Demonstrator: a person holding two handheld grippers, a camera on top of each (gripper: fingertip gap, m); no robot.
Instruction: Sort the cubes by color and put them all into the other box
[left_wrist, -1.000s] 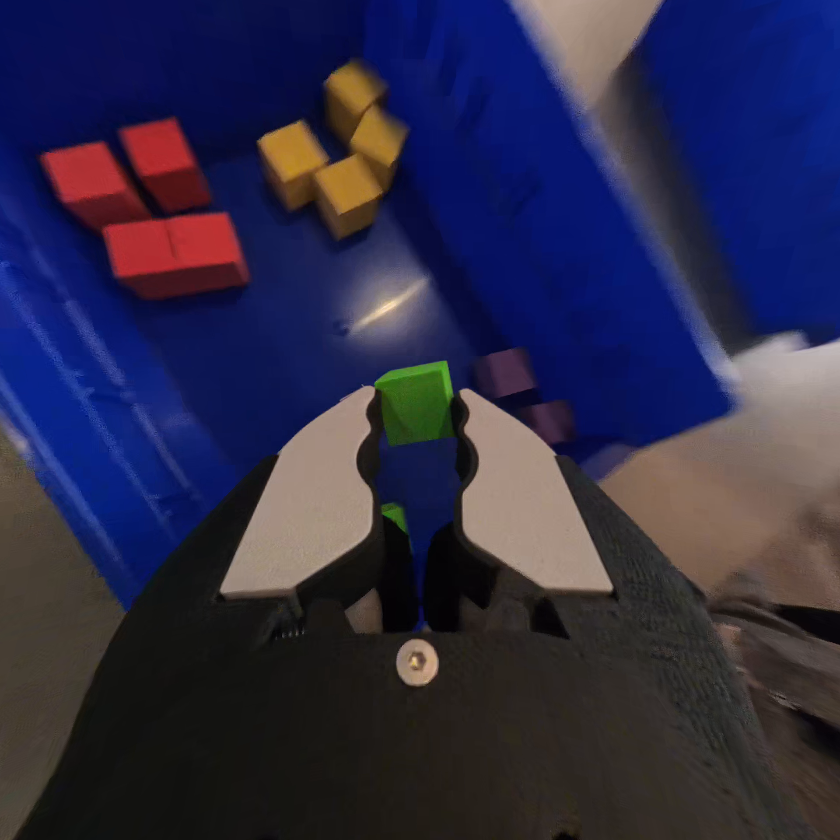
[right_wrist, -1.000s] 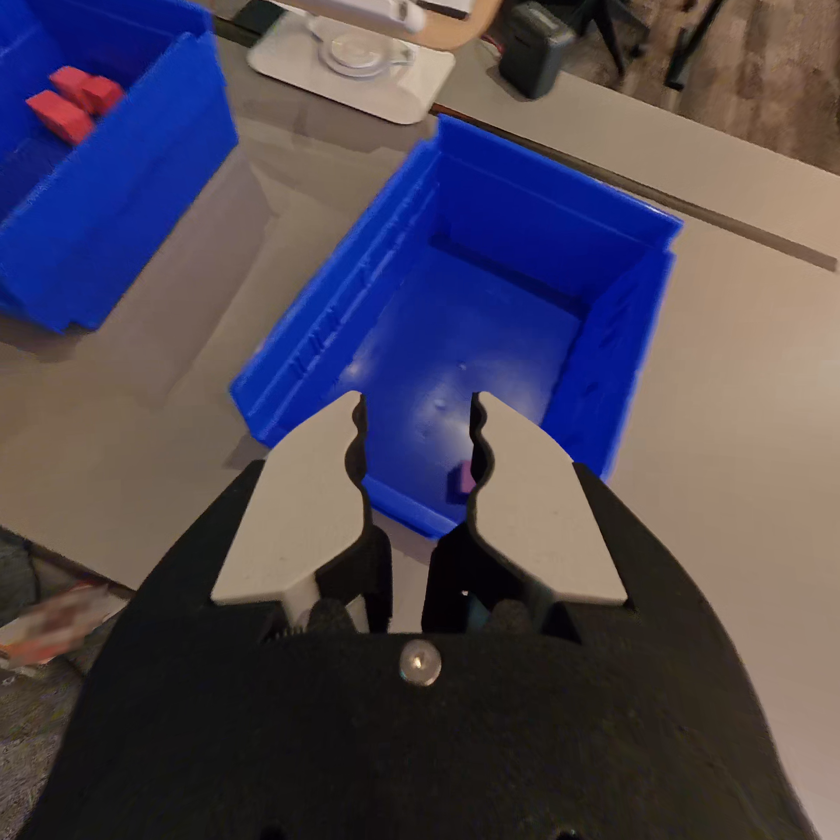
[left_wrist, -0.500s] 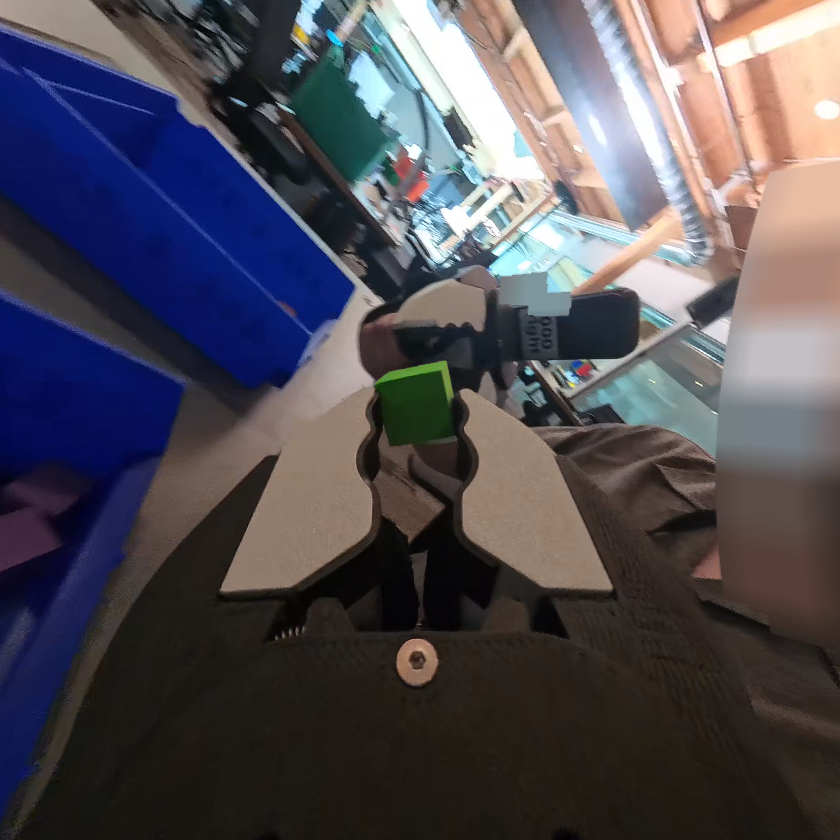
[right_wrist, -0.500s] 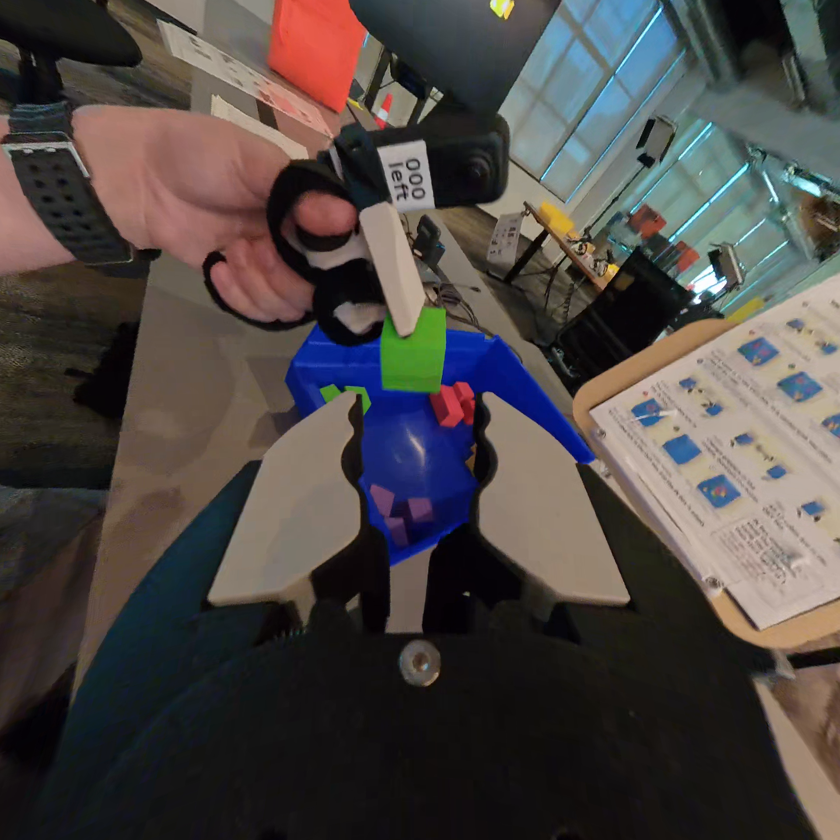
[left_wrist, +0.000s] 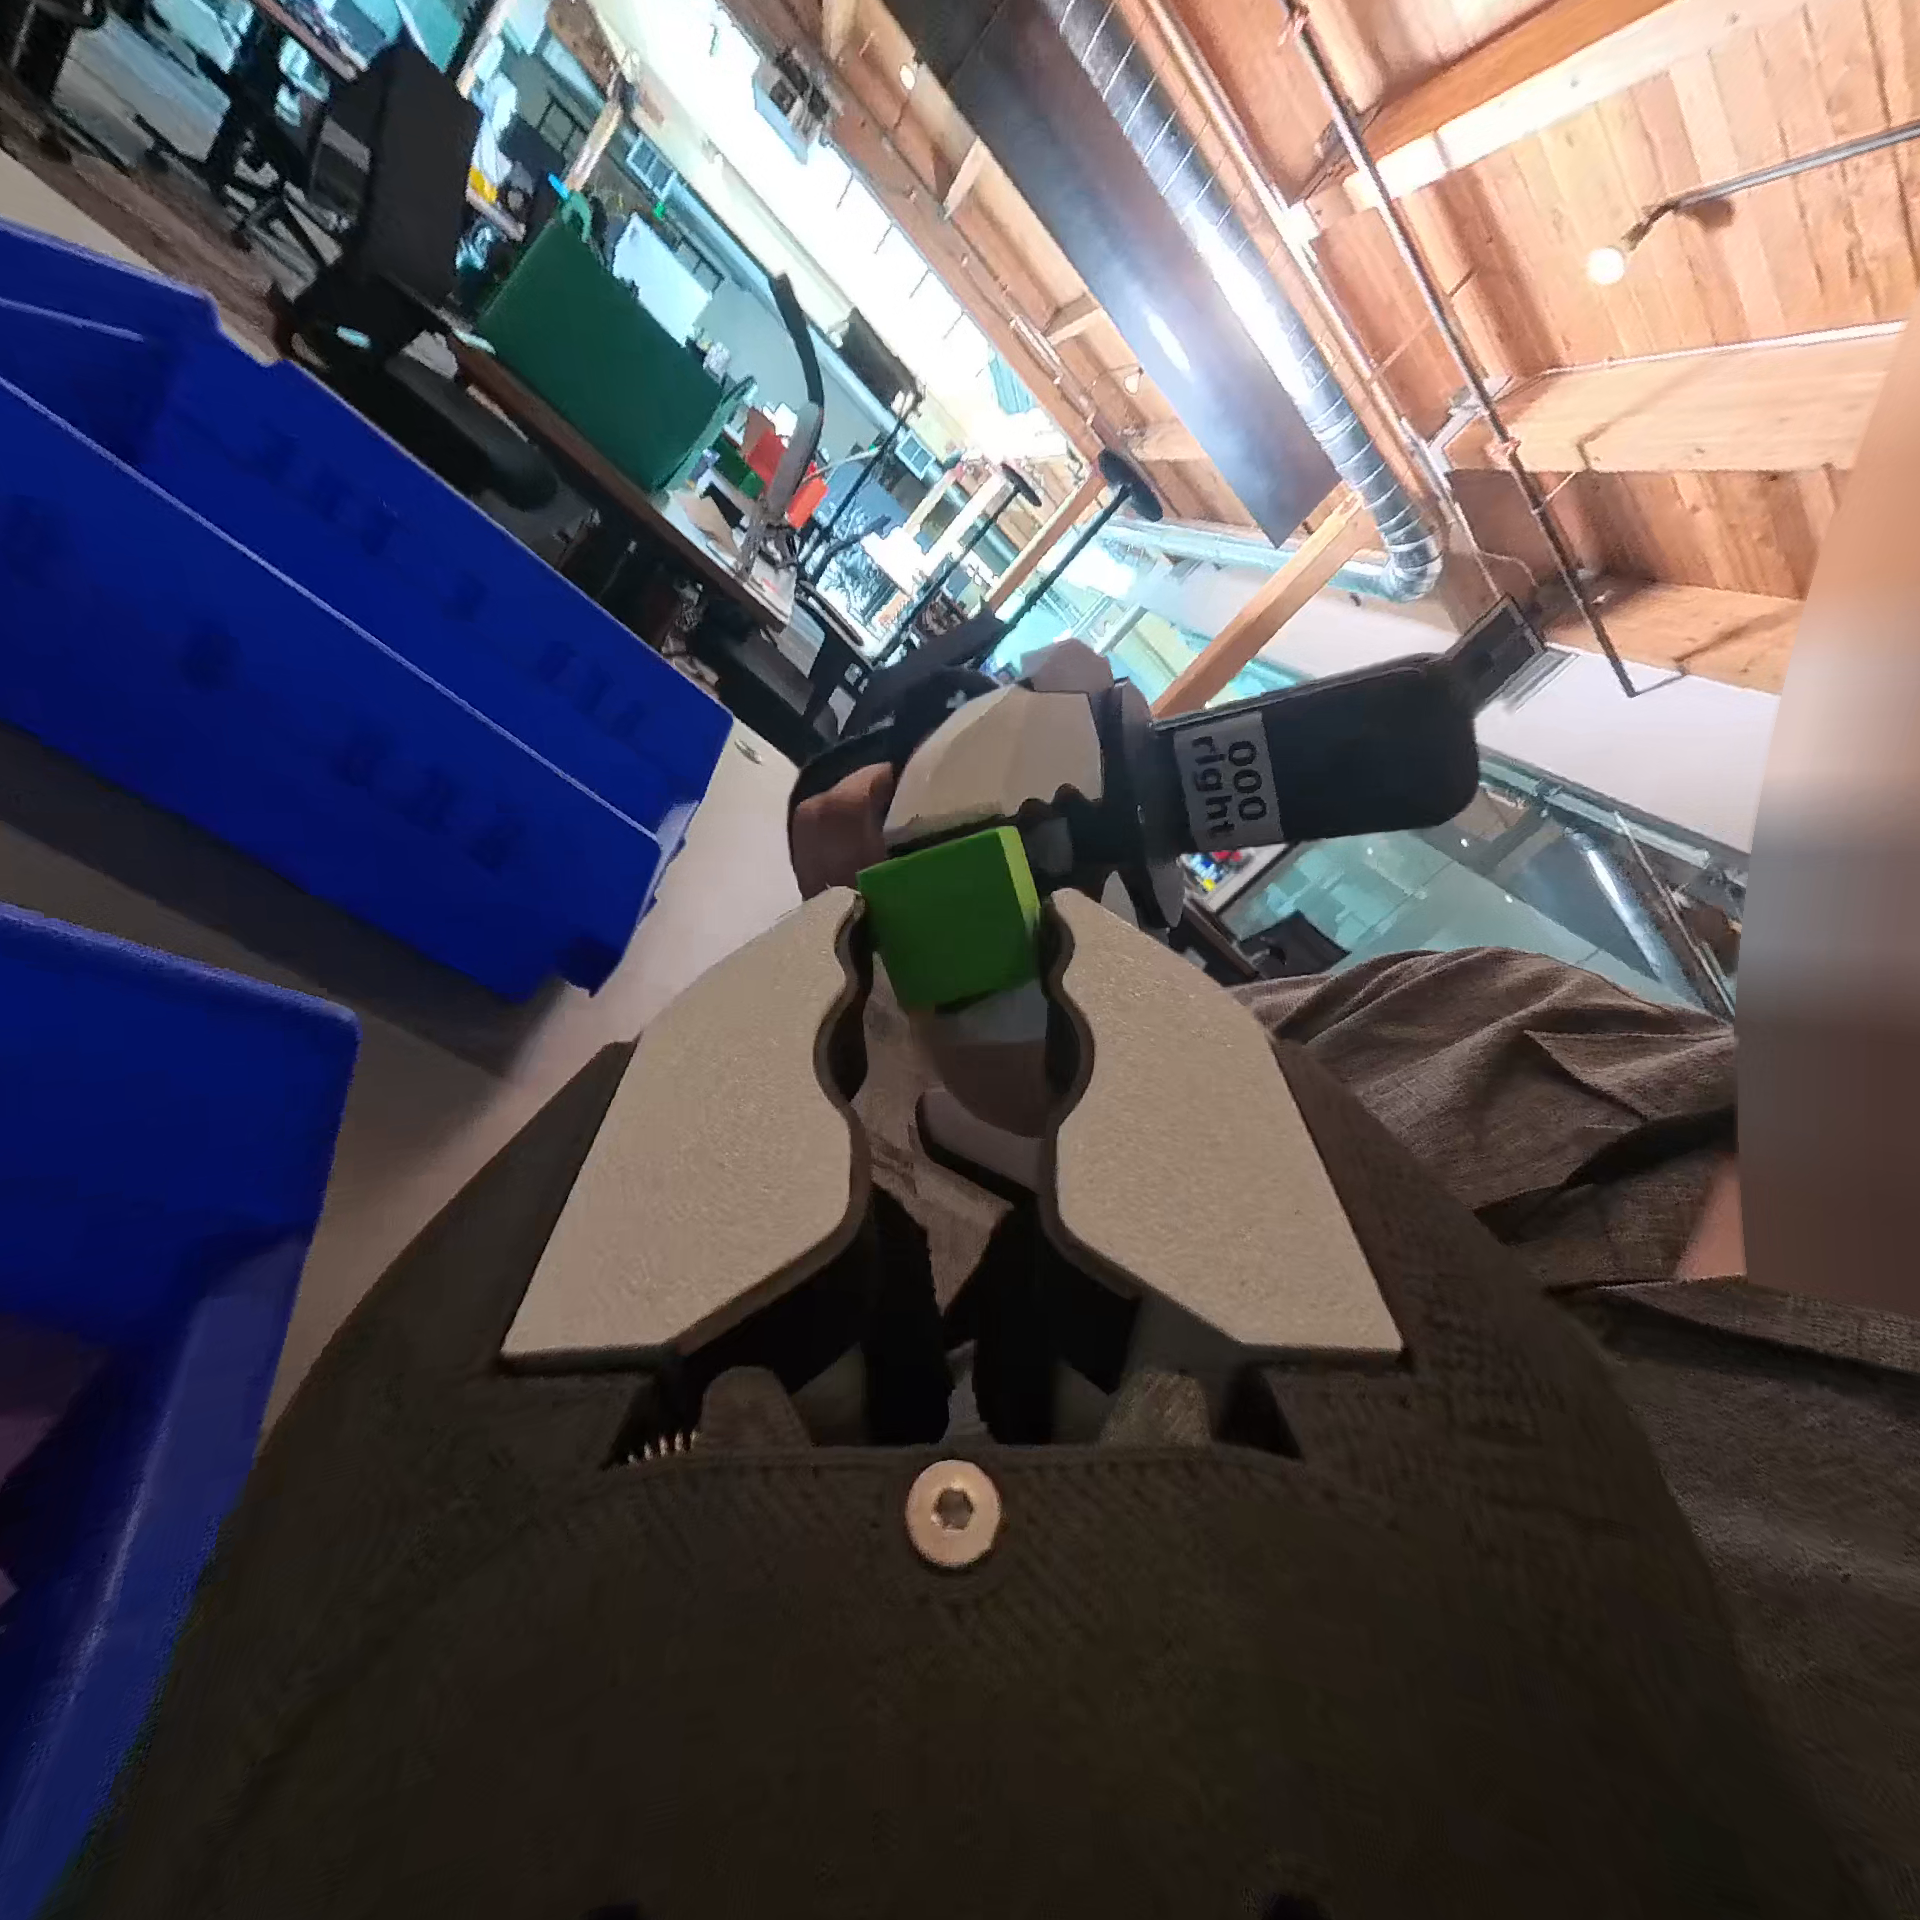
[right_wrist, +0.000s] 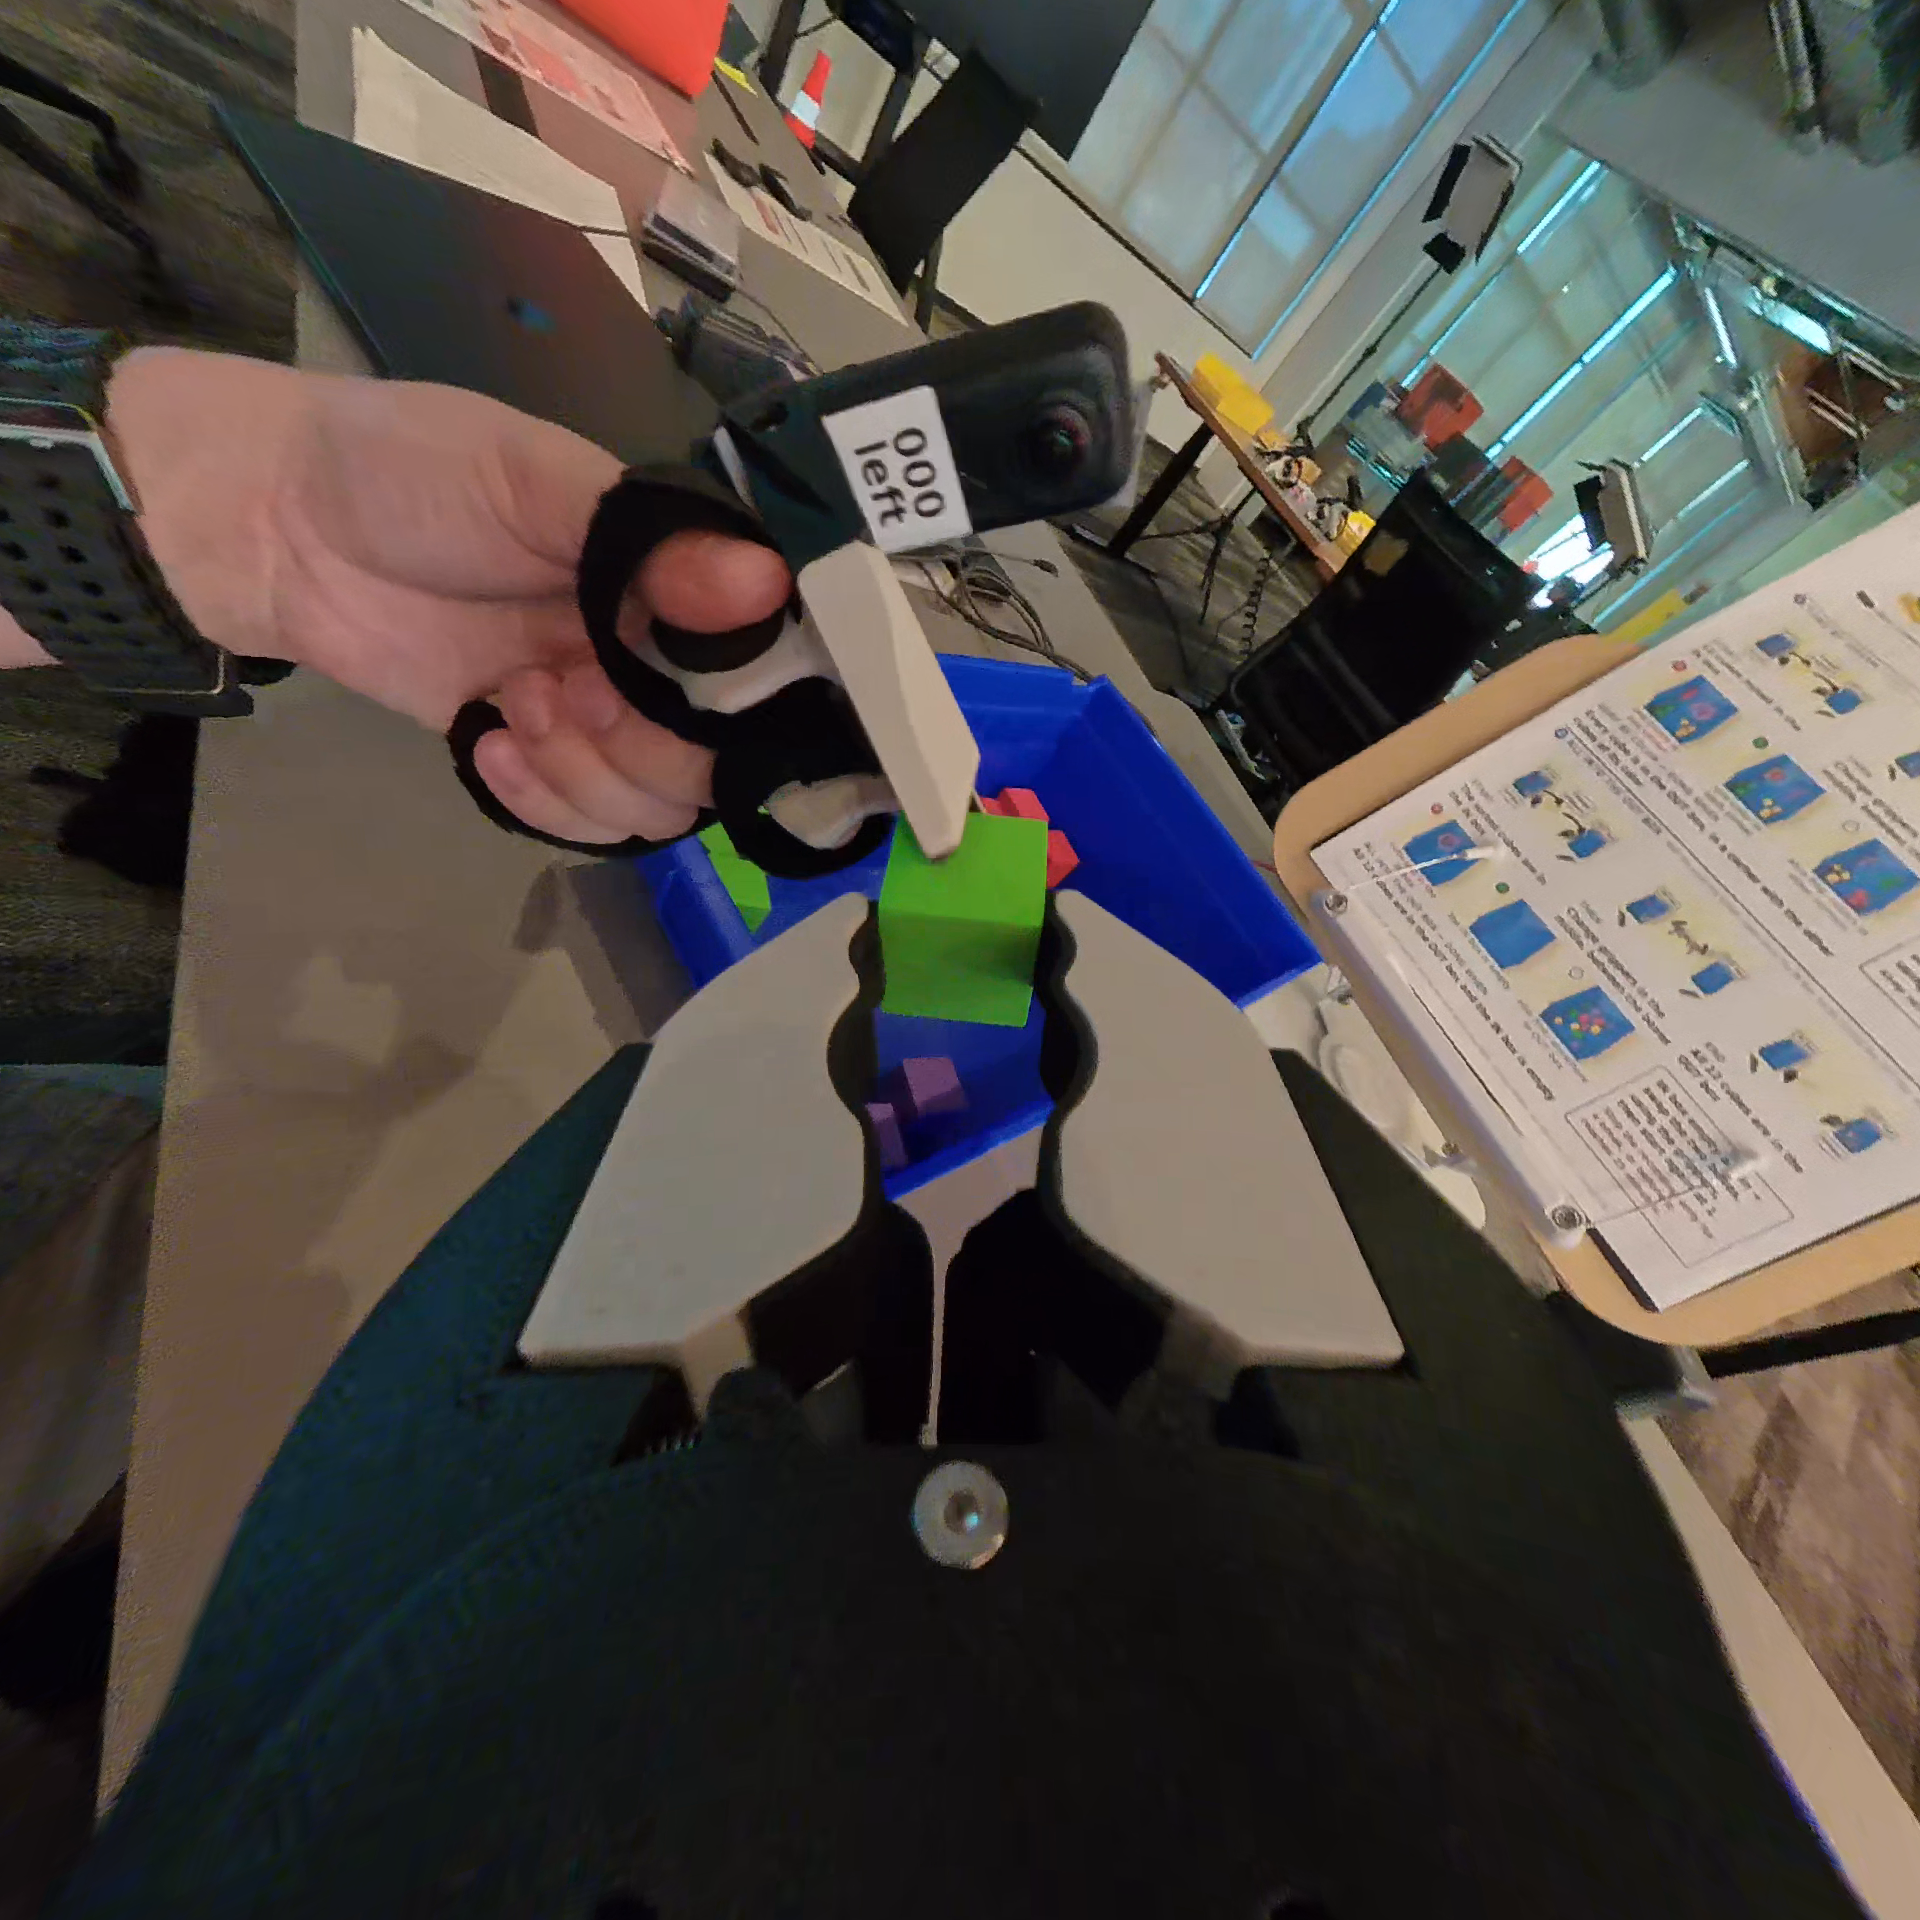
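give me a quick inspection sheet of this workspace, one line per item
surface: grey table, bare near the bins.
job's things: green block held in the air between both grippers; blue bin beyond it holds green, red and purple blocks; two more blue bins in the left wrist view.
clutter: instruction sheet on a board, closed laptop, papers.
grippers: left gripper shut on the green block; right gripper has its fingers either side of the same block, grip unclear.
cables: a tangle on the table behind the left gripper.
surroundings: workshop with desks, chairs, windows, wooden ceiling.
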